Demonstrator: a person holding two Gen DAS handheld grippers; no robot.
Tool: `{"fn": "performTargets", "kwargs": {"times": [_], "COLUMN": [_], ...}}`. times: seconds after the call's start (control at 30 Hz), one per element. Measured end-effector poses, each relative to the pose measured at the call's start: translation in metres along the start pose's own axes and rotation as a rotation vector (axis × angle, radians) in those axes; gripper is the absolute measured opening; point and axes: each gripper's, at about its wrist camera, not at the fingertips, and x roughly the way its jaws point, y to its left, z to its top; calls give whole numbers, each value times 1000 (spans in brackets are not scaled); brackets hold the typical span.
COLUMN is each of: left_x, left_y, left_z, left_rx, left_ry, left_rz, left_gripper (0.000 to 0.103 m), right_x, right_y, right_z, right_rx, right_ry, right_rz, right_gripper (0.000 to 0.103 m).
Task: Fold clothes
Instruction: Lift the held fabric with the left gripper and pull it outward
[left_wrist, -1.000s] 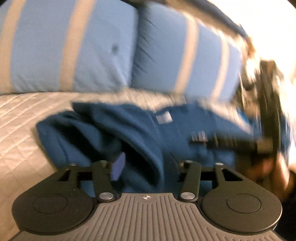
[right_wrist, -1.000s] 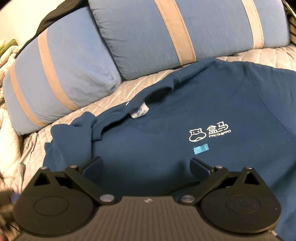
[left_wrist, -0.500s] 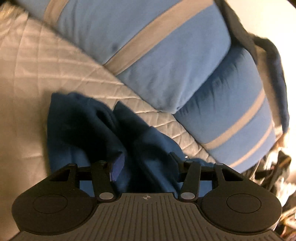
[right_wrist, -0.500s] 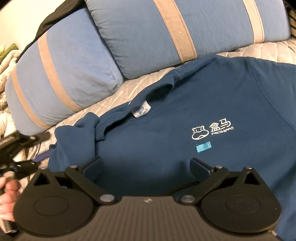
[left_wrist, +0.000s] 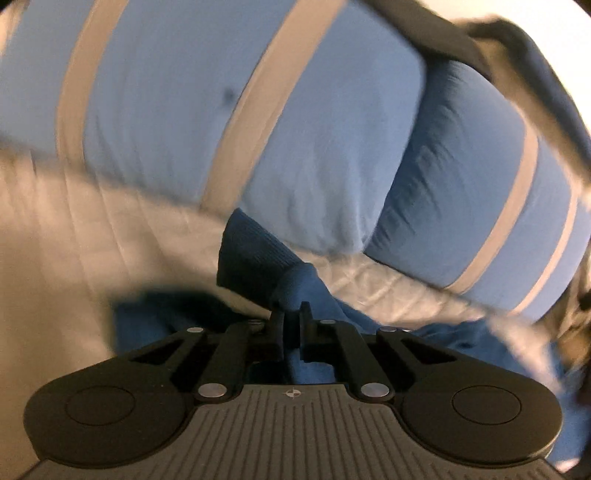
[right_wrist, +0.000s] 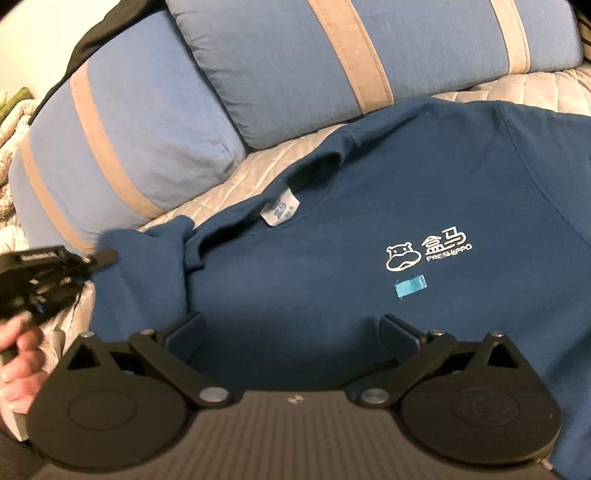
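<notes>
right hand-held gripper (right_wrist: 291, 328) spread wide over blue sweatshirt (right_wrist: 332, 280).

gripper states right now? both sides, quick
Left gripper: jaws closed on the sleeve of the blue sweatshirt.
Right gripper: jaws open, holding nothing, over the sweatshirt's chest.

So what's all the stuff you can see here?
sweatshirt: one, dark blue, spread on the bed, white logo on the chest
sleeve: one, dark blue, ribbed cuff sticking out past the left gripper
neck label: one, white, inside the collar
pillows: two, light blue with tan stripes, behind the sweatshirt
quilt: one, cream, covering the bed
left gripper: black, shut on the sleeve
right gripper: black, open over the sweatshirt
hand: one, at the left edge of the right view, holding the left gripper's handle
</notes>
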Motion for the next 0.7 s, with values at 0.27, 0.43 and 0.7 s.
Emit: {"fn": "performTargets", "kwargs": {"times": [0.27,0.43,0.7], "left_x": [-66,-128,-251], "left_y": [-15,17,131], "left_z": [16,23,-27], "left_rx": [303,320,176], "left_ry": [-185,-290,-502], "left_rz": [272,354,664], "left_gripper": [7,7,7], "right_x": [4,5,3], "right_y": [2,5,11], "right_z": [-3,-6,-12], "right_rx": [-25,-48,-69], "right_ry": [13,26,53], "right_rz": [-7,3,76], "right_gripper": [103,103,103]}}
